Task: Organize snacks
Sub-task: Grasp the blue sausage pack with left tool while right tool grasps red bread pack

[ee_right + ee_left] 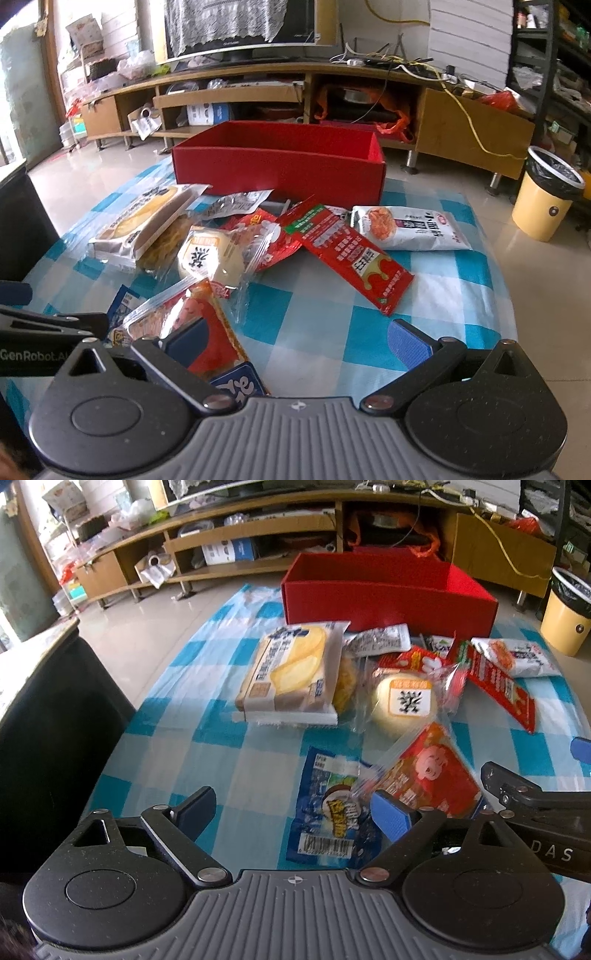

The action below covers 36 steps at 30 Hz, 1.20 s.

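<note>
A pile of snack packs lies on the blue checked tablecloth [221,760] in front of an open red box [388,587]. It holds a sandwich bread pack [291,672], a round bun [404,705], a long red sachet [498,686], a white noodle pack [517,657], a blue cookie pack [328,812] and a red cartoon pack [428,775]. My left gripper [295,812] is open over the blue cookie pack. My right gripper [295,343] is open, its left finger [184,341] resting on the red cartoon pack [199,325]. The box [280,162] looks empty inside.
A long wooden TV bench [295,85] with clutter runs behind the table. A yellow waste bin [546,192] stands on the floor at right. A dark cabinet [48,709] sits at the table's left edge. The right gripper's body [535,805] shows at right in the left wrist view.
</note>
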Tool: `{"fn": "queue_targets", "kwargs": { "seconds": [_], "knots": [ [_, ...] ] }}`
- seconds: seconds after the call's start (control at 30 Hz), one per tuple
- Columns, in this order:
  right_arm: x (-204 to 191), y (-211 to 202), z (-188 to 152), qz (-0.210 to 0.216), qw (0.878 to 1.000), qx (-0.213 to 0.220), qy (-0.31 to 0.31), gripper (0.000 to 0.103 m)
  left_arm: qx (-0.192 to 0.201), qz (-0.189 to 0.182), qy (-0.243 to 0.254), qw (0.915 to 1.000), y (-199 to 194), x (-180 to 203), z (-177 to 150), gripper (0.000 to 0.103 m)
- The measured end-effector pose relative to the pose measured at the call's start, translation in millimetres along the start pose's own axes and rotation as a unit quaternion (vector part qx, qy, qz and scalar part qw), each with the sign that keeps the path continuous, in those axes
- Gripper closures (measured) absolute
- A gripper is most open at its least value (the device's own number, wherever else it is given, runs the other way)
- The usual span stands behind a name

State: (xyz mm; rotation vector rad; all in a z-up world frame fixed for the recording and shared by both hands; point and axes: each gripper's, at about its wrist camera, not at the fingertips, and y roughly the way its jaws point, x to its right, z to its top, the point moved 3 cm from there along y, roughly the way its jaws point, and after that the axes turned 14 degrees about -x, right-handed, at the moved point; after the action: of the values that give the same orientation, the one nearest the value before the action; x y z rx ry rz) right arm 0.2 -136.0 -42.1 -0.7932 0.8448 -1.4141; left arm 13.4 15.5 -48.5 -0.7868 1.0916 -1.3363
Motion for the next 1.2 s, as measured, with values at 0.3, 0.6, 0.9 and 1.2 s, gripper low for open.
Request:
{"fn": "queue_targets", "kwargs": {
  "seconds": [0.3,0.6,0.9,1.2],
  "knots": [
    [-17,21,2,0.02,0.998,-0.036,-0.053,0.002,-0.027,-0.018,-0.021,0.9992,10,-21,3,0.002],
    [-46,36,11,0.045,0.991,-0.043,-0.115,0.003,-0.058,-0.019,-0.059,0.9963,25,-46,9,0.002],
    [-70,50,3,0.051,0.981,-0.07,-0.173,0.005,-0.069,-0.014,-0.057,0.9959,32,-48,8,0.002],
    [-62,64,0,0.087,0.98,-0.095,-0.153,0.001,-0.075,-0.011,-0.043,0.9962,36,-40,7,0.002]
  ]
}}
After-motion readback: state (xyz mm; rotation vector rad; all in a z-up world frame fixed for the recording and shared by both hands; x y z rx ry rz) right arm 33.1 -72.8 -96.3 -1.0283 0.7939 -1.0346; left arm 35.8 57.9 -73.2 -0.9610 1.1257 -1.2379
